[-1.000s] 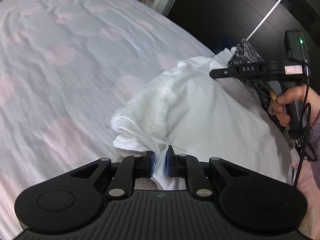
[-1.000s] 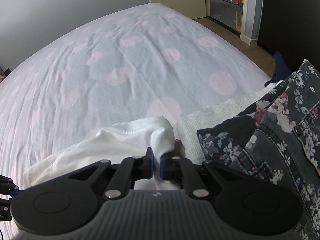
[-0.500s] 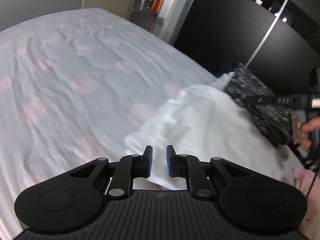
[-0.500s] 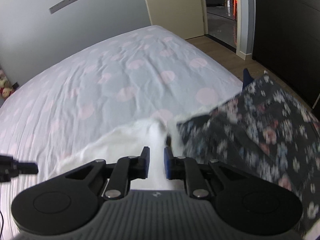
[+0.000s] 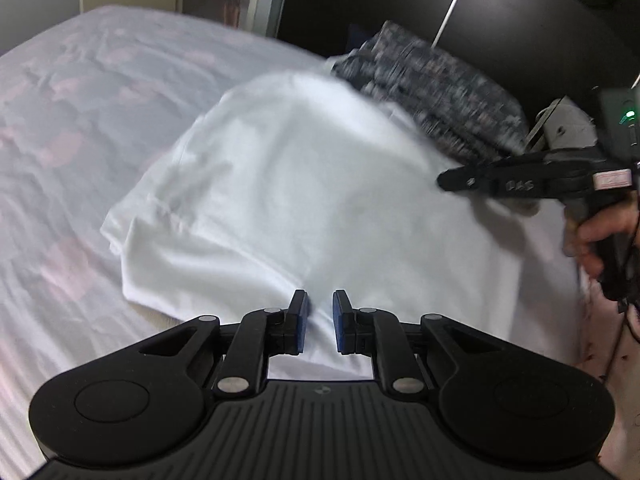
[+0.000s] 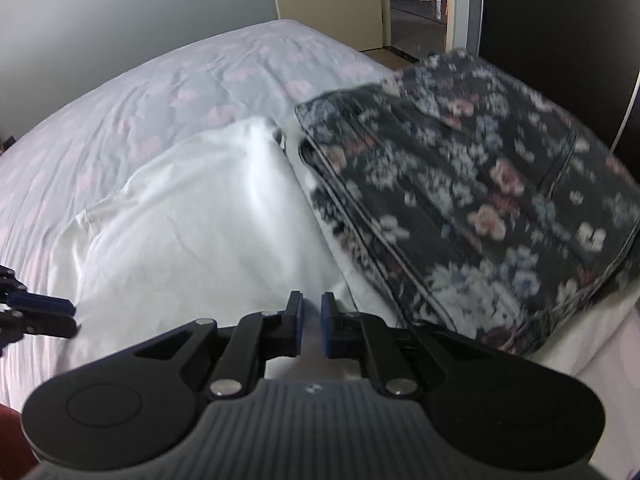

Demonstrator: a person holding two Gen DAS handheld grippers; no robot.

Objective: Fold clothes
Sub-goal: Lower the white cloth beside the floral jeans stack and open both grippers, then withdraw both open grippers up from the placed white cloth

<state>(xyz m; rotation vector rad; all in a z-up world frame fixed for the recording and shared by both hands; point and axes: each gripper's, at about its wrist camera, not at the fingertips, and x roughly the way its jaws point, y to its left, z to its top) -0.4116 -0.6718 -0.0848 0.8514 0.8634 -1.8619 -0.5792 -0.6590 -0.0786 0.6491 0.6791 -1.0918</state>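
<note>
A white garment [image 5: 304, 184] lies spread on the bed, its near edge running into both grippers. My left gripper [image 5: 318, 322] is shut on that edge, with cloth pinched between the blue pads. My right gripper [image 6: 311, 326] has white cloth [image 6: 200, 216] between its pads, and its jaws are closing on it. The right gripper [image 5: 446, 180] also shows side-on in the left wrist view, held by a hand [image 5: 592, 240]. The left gripper's fingertips [image 6: 60, 306] poke in at the left edge of the right wrist view.
A folded dark floral garment [image 6: 460, 184] lies right of the white one, touching its edge. The bed sheet [image 5: 80, 100] is pale with pink dots and stretches left and far. A dark wardrobe [image 5: 520, 8] and a doorway [image 6: 416, 8] stand beyond the bed.
Both grippers have drawn back towards me with the white garment, which now lies flatter and wider. The right gripper's jaws widened, then narrowed again on the cloth.
</note>
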